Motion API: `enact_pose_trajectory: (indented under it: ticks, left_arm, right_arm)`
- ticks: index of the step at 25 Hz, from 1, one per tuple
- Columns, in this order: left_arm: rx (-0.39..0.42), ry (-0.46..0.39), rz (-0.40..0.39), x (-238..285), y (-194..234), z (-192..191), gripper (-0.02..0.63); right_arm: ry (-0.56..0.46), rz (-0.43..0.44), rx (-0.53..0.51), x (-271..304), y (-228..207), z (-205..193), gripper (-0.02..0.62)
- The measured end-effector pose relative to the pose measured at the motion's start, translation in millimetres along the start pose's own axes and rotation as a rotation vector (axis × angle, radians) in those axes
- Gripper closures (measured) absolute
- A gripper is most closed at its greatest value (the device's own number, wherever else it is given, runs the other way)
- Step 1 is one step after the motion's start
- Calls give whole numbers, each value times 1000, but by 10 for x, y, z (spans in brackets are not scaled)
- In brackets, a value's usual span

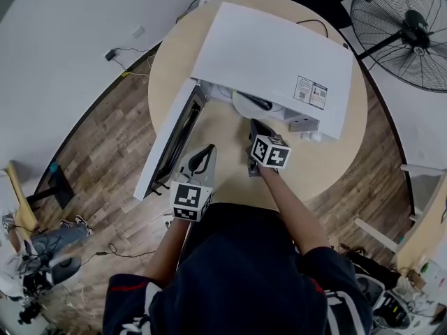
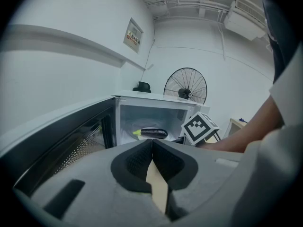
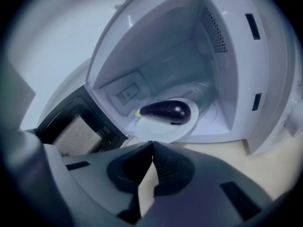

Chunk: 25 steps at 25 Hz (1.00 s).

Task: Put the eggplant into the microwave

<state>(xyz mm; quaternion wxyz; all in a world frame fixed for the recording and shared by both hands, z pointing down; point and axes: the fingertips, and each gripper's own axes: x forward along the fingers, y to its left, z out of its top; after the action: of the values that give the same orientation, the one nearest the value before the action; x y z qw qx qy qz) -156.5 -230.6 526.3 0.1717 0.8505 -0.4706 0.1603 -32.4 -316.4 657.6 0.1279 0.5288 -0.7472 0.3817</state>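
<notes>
- Eggplant (image 3: 165,111) lies on its side on a white plate (image 3: 154,130), inside the microwave (image 1: 279,54), near the front of the cavity.
- Its long axis runs across the opening, not into it. The green stem end points toward the hinge side and the round end toward the vented wall.
- Your right gripper (image 3: 151,143) has its jaws closed together with nothing between them. It sits low over the table (image 1: 174,68), just in front of the opening.
- From that gripper the eggplant lies straight ahead and a little above the jaw tips, broadside on, and apart from them.
- Your left gripper (image 2: 152,141) also has its jaws together and is empty. It is held further back, beside the open door (image 1: 171,142). From there the eggplant shows deeper in, past the door's inner face.
- The right gripper is the nearer one to the eggplant. The left is the nearer one to the door.
- The door is swung wide to your left, with its mesh window facing inward.
- Judgement: the placing looks done, since the eggplant rests in the cavity and neither gripper touches it.
- Judgement: if the plate needs seating deeper, push squarely along the cavity's depth with the right jaws. The plate rim meets them first, below the eggplant's flank.
- Judgement: a push off centre could roll the eggplant along the plate.
</notes>
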Motion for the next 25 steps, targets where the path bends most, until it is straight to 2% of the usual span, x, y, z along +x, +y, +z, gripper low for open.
enact_pose_trajectory:
  ticks: [25]
  left_arm:
    - [-28, 23, 35, 34, 127, -46, 589]
  right_arm:
    - [-11, 6, 15, 324, -43, 281, 583]
